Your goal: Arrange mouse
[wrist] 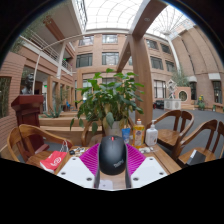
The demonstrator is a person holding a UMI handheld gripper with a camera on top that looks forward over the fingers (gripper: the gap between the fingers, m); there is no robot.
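A black mouse point(112, 153) with a red scroll wheel stands between my gripper's fingers, its top face toward the camera. My gripper point(112, 152) is shut on it: the pink pads point(90, 158) press on its left and right sides. The wooden table point(70, 150) lies just under and ahead of the fingers. Whether the mouse rests on the table or hangs just above it is hidden by the mouse itself.
A potted green plant point(108, 100) stands on the table right behind the mouse. A yellow bottle point(138, 132) and a white bottle point(152, 135) stand to its right. A red object point(53, 160) lies at the left. Wooden chairs stand at the left point(25, 140) and right point(185, 130).
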